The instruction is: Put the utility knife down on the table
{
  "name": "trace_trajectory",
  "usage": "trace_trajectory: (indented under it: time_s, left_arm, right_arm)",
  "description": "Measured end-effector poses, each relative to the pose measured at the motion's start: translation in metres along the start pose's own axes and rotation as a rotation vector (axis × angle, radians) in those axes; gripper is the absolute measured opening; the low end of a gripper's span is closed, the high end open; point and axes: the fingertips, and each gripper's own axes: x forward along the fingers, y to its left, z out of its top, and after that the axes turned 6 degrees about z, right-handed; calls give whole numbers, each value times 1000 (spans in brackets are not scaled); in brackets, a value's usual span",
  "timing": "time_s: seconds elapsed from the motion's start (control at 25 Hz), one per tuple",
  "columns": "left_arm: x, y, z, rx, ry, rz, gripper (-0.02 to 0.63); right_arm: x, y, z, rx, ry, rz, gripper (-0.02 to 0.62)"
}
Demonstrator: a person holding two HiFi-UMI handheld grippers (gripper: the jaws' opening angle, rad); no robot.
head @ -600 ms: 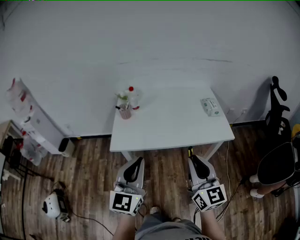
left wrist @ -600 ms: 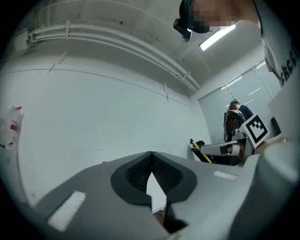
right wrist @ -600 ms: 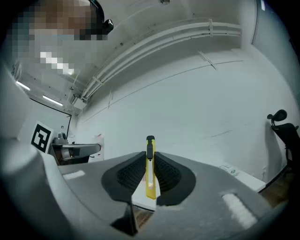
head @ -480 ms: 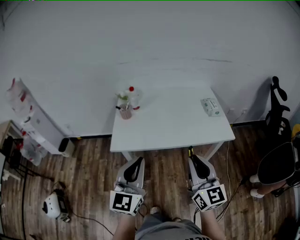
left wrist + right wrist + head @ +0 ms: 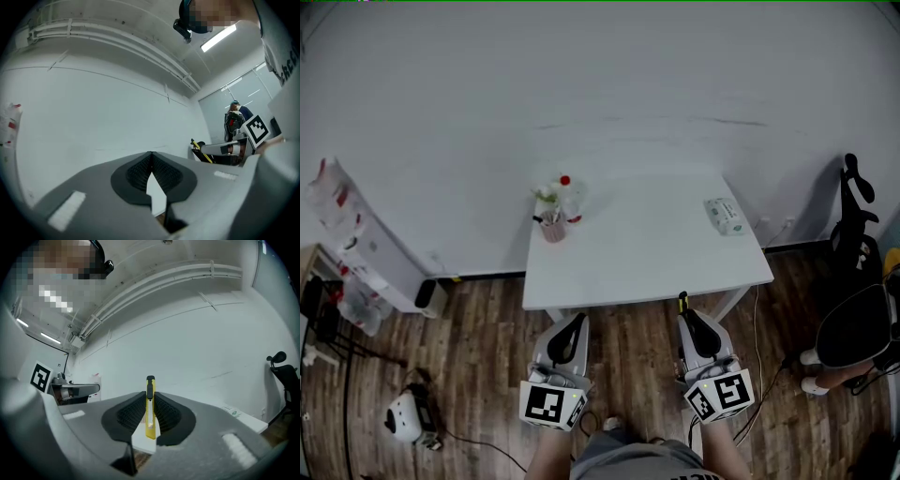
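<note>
A yellow utility knife (image 5: 150,408) with a black slider stands upright between the jaws of my right gripper (image 5: 149,405), which is shut on it. In the head view its tip (image 5: 682,302) pokes out ahead of the right gripper (image 5: 693,323), just short of the near edge of the white table (image 5: 647,253). My left gripper (image 5: 572,328) hangs to the left at the same height, short of the table edge. Its jaws meet in the left gripper view (image 5: 151,171) with nothing between them.
On the table stand a pink cup with pens (image 5: 551,226) and a bottle with a red cap (image 5: 570,199) at the far left corner, and a tissue pack (image 5: 723,215) at the far right. A black office chair (image 5: 859,319) is at the right; the floor is wood.
The view has shifted slightly, so the table sits a little lower and to the right in the head view. Both grippers have kept their places.
</note>
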Motion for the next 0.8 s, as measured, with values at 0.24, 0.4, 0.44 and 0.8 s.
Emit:
trace_trajectory:
  time_s: [0.24,0.4,0.44,0.8]
  left_arm:
    - [7,21,-6,-9,-7,-2,12]
    - [11,35,-11,-12,-4,-7,12]
    - [11,37,-12,-16,-4,-12,12]
    - [19,53,-20,-39,5,-33,12]
  right_arm:
    - [18,3,-4,-6,-7,-14,55]
    - [29,7,-5,-2,-17,-22,55]
    - [30,9,-6,-4,-19,-24,55]
    - [43,10,-9,-2,-9,-42,55]
